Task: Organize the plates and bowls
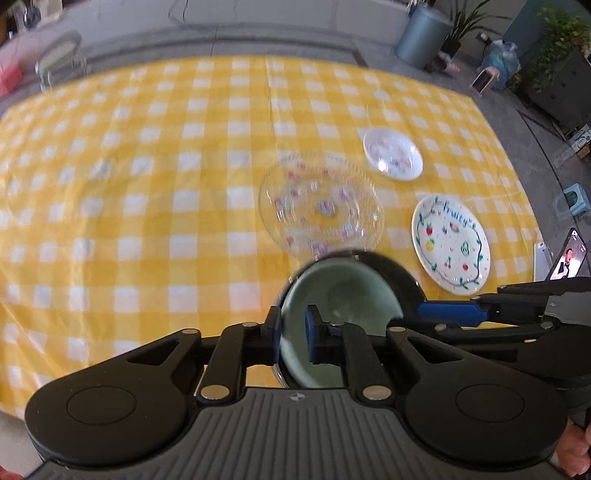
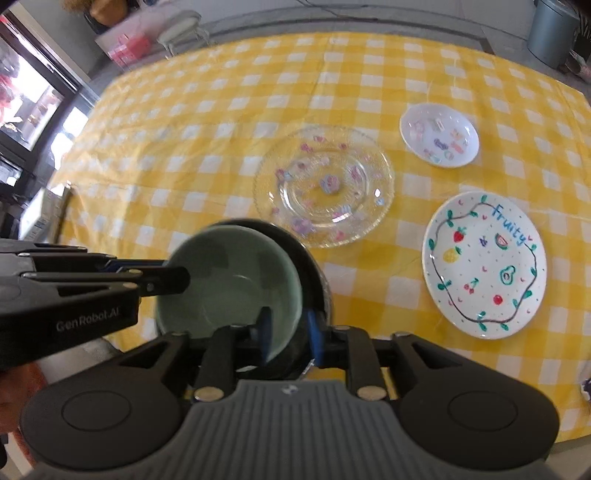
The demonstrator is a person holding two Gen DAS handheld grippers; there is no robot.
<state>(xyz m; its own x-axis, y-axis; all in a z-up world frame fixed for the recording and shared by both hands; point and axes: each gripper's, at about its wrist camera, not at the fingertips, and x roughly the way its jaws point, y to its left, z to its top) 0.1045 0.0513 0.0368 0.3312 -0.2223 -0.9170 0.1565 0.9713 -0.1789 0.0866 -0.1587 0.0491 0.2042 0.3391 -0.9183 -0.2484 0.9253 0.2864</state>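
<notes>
A pale green bowl [image 1: 343, 291] [image 2: 236, 280] sits nested inside a black bowl [image 1: 402, 277] [image 2: 310, 266], held above the near edge of the yellow checked table. My left gripper [image 1: 293, 332] is shut on the green bowl's rim. My right gripper [image 2: 288, 332] is shut across both rims on the other side. A clear glass plate [image 1: 321, 203] [image 2: 325, 184] lies just beyond. A white "Fruity" plate [image 1: 450, 243] [image 2: 484, 264] lies to the right. A small white patterned dish [image 1: 393, 153] [image 2: 439, 134] lies farther back.
The yellow checked tablecloth [image 1: 147, 166] [image 2: 221, 110] covers the table. A phone [image 1: 569, 258] stands at the table's right edge. A grey bin [image 1: 424, 33] and plants stand beyond the far edge. A stool [image 1: 59, 55] stands far left.
</notes>
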